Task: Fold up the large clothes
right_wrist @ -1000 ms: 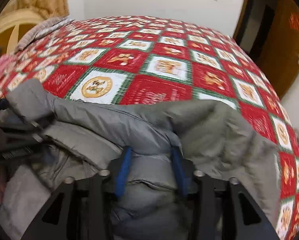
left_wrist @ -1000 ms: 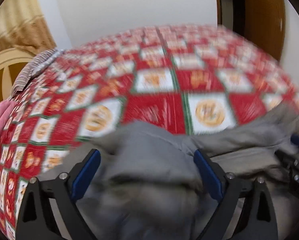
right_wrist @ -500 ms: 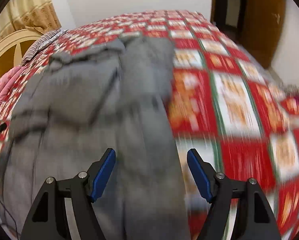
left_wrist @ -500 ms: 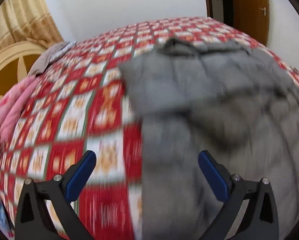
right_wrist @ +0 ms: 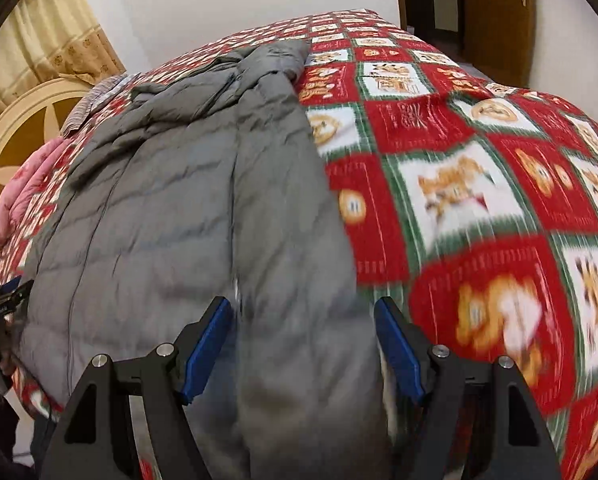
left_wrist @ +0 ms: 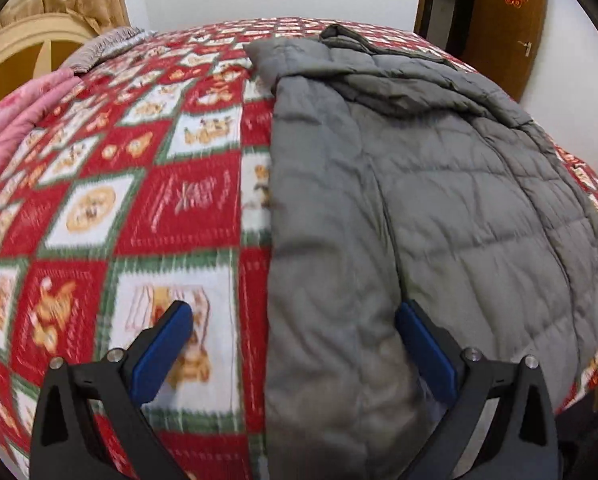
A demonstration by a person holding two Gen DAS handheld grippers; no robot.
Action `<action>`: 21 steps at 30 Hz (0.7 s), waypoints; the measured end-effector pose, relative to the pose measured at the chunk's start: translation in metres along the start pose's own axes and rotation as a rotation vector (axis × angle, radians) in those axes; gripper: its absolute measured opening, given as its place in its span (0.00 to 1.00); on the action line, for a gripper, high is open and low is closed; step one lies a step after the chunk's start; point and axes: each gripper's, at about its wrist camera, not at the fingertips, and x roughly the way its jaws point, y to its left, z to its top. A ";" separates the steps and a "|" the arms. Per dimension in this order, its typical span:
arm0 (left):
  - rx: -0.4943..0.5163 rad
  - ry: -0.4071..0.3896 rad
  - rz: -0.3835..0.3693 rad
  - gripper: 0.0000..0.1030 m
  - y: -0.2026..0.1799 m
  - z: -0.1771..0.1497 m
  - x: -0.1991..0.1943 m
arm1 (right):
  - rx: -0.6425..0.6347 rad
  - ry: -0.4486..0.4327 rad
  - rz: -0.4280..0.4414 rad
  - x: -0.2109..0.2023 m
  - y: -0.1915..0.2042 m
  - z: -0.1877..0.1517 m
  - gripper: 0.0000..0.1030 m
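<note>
A grey quilted jacket [left_wrist: 439,184] lies spread out flat along the bed, on top of a red, white and green checked bedspread [left_wrist: 147,184] printed with cartoon figures. Its collar end points toward the far wall and its hem hangs close to the near edge of the mattress. The left gripper [left_wrist: 293,316] hovers over the jacket's left side near the hem, its blue-padded fingers [left_wrist: 165,344] spread wide apart and grasping nothing; one finger sits above the bedspread, the other above the grey fabric. The right gripper [right_wrist: 303,316] hangs over the jacket's right edge by the hem, likewise released, with the cloth passing between its blue pads [right_wrist: 207,344] without being pinched. From the right-hand view, the tip of the left gripper shows at the far left edge of the jacket. A pink blanket [left_wrist: 19,108] is bunched by the cream headboard [right_wrist: 15,136], beige curtains [right_wrist: 47,40] hang behind it, and a brown wooden door [left_wrist: 507,20] stands at the far right.
</note>
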 end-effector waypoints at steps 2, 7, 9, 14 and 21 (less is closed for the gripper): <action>0.019 -0.020 -0.002 0.99 -0.001 -0.006 -0.004 | -0.011 0.011 0.005 -0.004 0.005 -0.014 0.68; 0.102 -0.053 -0.059 0.43 -0.016 -0.013 -0.012 | 0.015 -0.010 0.057 -0.012 0.007 -0.035 0.25; 0.143 -0.051 -0.097 0.18 -0.026 -0.015 -0.020 | 0.067 -0.016 0.117 -0.015 0.003 -0.036 0.15; 0.218 -0.117 -0.040 0.10 -0.038 -0.018 -0.046 | 0.054 -0.050 0.129 -0.034 0.012 -0.038 0.08; 0.171 -0.277 -0.152 0.08 -0.017 0.000 -0.126 | 0.022 -0.195 0.190 -0.109 0.021 -0.032 0.07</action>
